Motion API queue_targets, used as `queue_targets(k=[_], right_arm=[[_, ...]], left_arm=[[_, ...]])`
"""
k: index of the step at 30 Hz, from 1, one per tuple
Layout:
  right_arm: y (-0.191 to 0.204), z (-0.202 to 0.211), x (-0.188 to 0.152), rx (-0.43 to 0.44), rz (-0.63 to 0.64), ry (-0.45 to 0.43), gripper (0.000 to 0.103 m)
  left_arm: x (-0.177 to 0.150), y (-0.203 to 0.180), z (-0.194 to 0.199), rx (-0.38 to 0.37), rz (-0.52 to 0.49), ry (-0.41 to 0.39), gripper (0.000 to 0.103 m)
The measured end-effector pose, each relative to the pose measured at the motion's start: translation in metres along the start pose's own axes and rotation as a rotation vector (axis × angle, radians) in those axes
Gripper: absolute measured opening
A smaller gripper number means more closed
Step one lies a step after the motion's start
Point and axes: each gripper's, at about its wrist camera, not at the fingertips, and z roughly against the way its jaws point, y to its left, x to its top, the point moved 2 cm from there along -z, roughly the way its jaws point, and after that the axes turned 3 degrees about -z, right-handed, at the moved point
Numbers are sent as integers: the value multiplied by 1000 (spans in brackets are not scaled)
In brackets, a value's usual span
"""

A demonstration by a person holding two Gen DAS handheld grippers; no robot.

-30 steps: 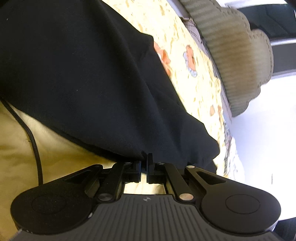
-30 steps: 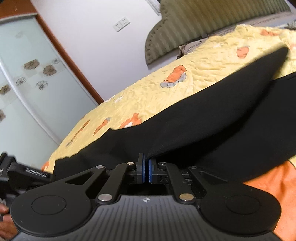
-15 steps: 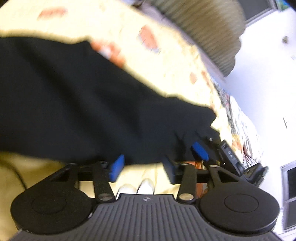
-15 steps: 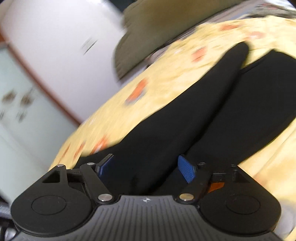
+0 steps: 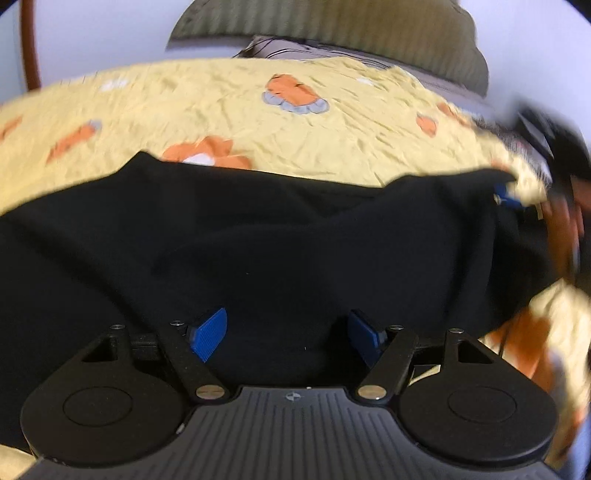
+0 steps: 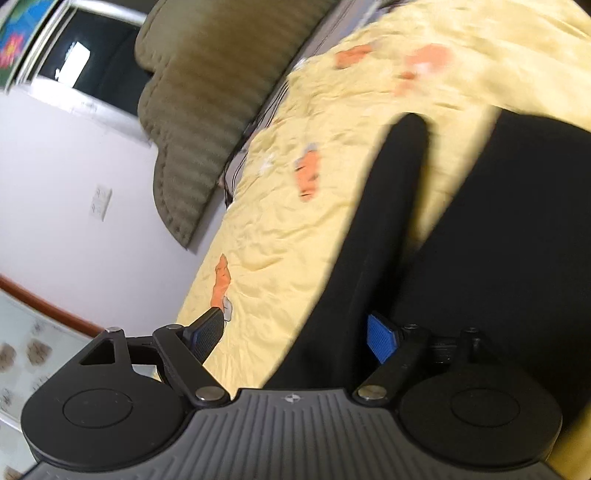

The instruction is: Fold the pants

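The black pants (image 5: 280,236) lie spread on a yellow bedspread (image 5: 258,122) with orange prints. My left gripper (image 5: 286,334) is open just above the black cloth, blue pads apart, holding nothing. In the right wrist view the pants (image 6: 480,240) show as two dark bands, one narrow leg (image 6: 384,206) running away from me. My right gripper (image 6: 295,338) is open and empty, over the pants' left edge and the bedspread (image 6: 280,240). The right gripper also shows blurred at the pants' far right edge in the left wrist view (image 5: 508,194).
An olive ribbed headboard (image 5: 332,26) stands at the bed's far end; it also shows in the right wrist view (image 6: 207,110). A white wall with a socket (image 6: 100,201) and a wood-framed glass door (image 6: 22,332) lie to the left of the bed.
Both grippers were shut on the pants' edge a second ago; they have opened, let the cloth drop onto the bed, and swung back over it.
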Motion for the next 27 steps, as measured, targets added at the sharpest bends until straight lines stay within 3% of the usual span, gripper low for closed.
queue_targets(k=[2,5,7,9,11,12,15,17,18,19,22,27], right_arm=[[37,-22,-1,-32,141,53,88],[95,-46,-17,88,499,204,89],[116,-39,-22,71,642,123,89],[121,-32,-16,-19,707,-1,89],[106,-22,-2,-73,635,-104,89],[94,-15,6,-60,565,-126,89],[47,-1,27,68,312,-118,88],[25,-5,33,80,202,-83,71],[14,-7,35,66,184,-59,51],[6,-11,36,62,166,-22,42],[-2,-22,31,77,164,44,40],[3,-49,36,-21,171,32,41]], left_arm=[[-6,-5,1,19,-50,-7,77],[-12,-11,2,23,-83,-12,80],[-13,-10,2,18,-86,-13,81],[-13,-10,2,17,-90,-14,82],[-13,-12,0,18,-104,-16,84],[-14,-13,0,20,-113,-17,85],[-15,-15,-1,17,-126,-20,88],[-14,-14,-1,10,-128,-19,90],[-14,-15,-2,8,-129,-19,91],[-14,-15,-2,7,-131,-19,91],[-14,-16,-3,5,-133,-20,93],[-12,-15,-4,-4,-133,-13,94]])
